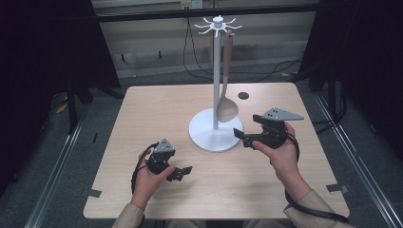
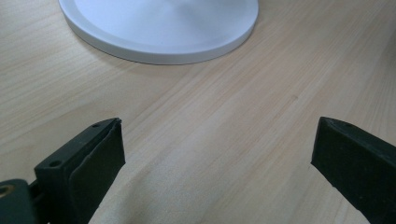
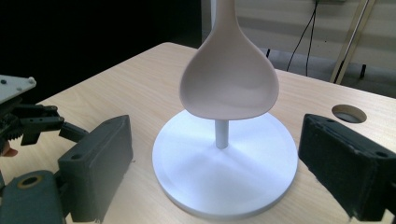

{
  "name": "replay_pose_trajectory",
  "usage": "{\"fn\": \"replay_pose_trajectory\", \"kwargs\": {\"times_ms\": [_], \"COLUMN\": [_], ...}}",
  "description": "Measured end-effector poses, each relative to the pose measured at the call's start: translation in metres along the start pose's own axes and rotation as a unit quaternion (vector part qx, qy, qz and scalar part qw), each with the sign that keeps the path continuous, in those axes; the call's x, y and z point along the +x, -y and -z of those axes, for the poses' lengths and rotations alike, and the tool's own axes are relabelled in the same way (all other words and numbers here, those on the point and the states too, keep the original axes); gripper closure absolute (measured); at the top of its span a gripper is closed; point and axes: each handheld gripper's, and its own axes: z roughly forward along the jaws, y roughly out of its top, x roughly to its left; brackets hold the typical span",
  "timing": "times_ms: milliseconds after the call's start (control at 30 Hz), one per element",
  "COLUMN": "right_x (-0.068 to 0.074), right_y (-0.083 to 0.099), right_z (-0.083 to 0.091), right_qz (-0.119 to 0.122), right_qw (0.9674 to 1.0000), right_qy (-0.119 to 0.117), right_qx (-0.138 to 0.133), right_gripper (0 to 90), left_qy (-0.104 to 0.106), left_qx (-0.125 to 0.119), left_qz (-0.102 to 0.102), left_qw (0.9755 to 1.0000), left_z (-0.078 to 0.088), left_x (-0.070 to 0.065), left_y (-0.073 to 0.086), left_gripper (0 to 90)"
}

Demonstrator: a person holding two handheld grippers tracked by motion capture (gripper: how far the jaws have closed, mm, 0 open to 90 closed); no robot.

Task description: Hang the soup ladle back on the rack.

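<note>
A white utensil stand with a round base stands mid-table, its hook ring at the top. A beige spoon hangs from a hook, bowl down, just above the base; its bowl is large in the right gripper view. My right gripper is open to the right of the base, with nothing between its jaws, pointing at the stand. My left gripper is open near the table's front, low over bare wood, with the base's edge ahead.
The light wooden table has a small round hole behind the stand, also seen as a hole in the right gripper view. Cables run along the floor behind. Dark curtains flank both sides.
</note>
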Motion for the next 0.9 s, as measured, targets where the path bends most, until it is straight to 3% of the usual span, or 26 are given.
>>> {"fn": "replay_pose_trajectory", "kwargs": {"times_ms": [333, 900], "right_x": [0.003, 0.005], "right_y": [0.022, 0.058], "right_z": [0.002, 0.003], "right_qz": [0.009, 0.005], "right_qw": [0.9999, 0.9995], "right_qy": [-0.006, -0.014], "right_qx": [0.009, 0.026], "right_gripper": [9.9, 10.0], "left_qy": [0.0, 0.004], "left_qx": [0.0, -0.001], "left_qz": [-0.002, -0.009], "left_qw": [1.0, 0.9999], "left_z": [0.0, -0.001], "left_x": [0.0, -0.001], "left_y": [0.0, 0.001], "left_gripper": [2.4, 2.4]}}
